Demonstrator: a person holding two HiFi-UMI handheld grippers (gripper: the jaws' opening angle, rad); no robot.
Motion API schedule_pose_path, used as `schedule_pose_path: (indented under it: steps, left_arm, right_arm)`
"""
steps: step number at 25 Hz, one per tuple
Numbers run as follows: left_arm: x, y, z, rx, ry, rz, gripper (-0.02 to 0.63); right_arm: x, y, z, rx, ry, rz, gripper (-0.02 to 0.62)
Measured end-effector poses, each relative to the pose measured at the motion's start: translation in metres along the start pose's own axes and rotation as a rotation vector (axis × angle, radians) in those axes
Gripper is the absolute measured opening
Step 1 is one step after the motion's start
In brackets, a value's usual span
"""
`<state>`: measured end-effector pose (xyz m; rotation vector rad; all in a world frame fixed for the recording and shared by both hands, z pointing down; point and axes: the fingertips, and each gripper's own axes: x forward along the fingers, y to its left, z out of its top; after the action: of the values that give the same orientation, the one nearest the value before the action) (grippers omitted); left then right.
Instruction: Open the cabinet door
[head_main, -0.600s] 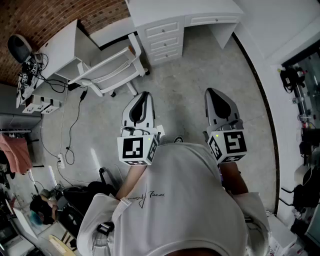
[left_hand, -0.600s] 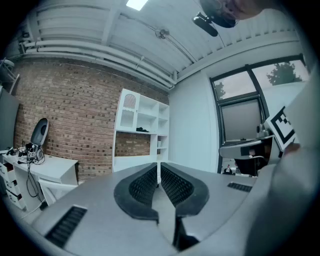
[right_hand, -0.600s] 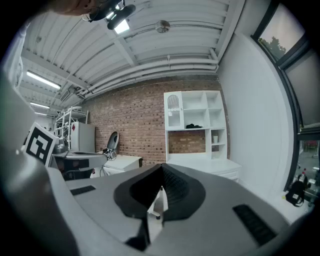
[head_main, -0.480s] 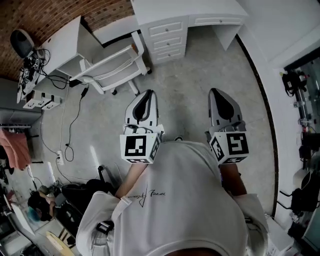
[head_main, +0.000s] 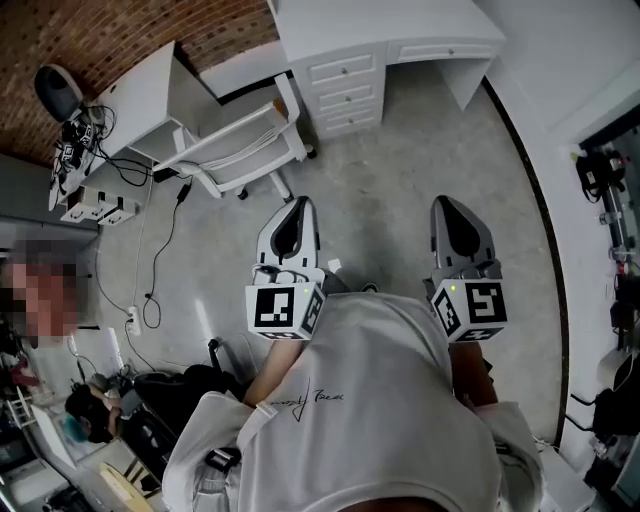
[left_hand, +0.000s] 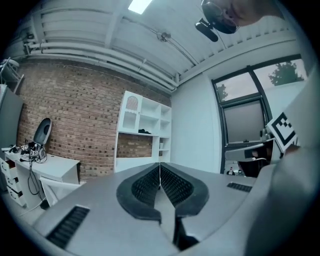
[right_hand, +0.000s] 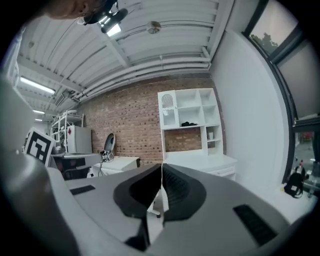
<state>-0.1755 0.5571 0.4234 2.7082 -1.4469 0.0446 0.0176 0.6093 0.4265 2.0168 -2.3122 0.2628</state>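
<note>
Both grippers sit slightly lower and further right in the head view than before, and the floor (head_main: 380, 170) and furniture have shifted the same way. Left gripper (head_main: 296, 205): jaws pressed together, nothing between them. Right gripper (head_main: 448, 205): jaws likewise pressed together and empty. The white cabinet (right_hand: 197, 107) stands against the brick wall (right_hand: 130, 125), well apart from both grippers. One open compartment holds a dark object (right_hand: 189, 123); other contents cannot be made out.

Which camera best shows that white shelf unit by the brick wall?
Right gripper view: the white shelf unit faces it, compartments clear. Left gripper view shows it obliquely. Head view shows only the drawers below.
</note>
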Motion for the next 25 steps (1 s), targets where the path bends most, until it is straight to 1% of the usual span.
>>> schedule_pose_path:
  steps: [2, 4, 8, 12, 17, 20, 25]
  left_arm:
    - [-0.002, -0.003, -0.002, 0.003, 0.011, -0.025, 0.017]
    - [-0.004, -0.004, -0.001, 0.011, 0.014, -0.052, 0.017]
    - [0.003, 0.002, 0.004, 0.061, 0.005, -0.025, 0.017]
    - [0.022, 0.019, -0.003, 0.047, 0.024, -0.020, 0.017]
    - [0.069, 0.028, -0.010, 0.028, 0.023, -0.068, 0.017]
    - [0.106, 0.037, -0.008, 0.022, 0.020, -0.099, 0.017]
    - [0.162, 0.072, 0.003, 0.013, 0.016, -0.107, 0.017]
  right_arm:
    - [0.001, 0.000, -0.002, -0.030, 0.011, 0.002, 0.025]
    - [0.003, 0.003, -0.004, -0.028, 0.011, 0.017, 0.025]
    - [0.013, 0.001, -0.009, -0.013, 0.035, 0.031, 0.025]
    - [0.034, 0.001, -0.012, 0.035, 0.037, 0.036, 0.026]
    - [0.066, -0.015, -0.008, 0.012, 0.068, -0.003, 0.026]
    - [0.098, -0.026, -0.002, 0.000, 0.090, -0.019, 0.025]
    - [0.162, -0.031, 0.019, 0.003, 0.104, 0.006, 0.026]
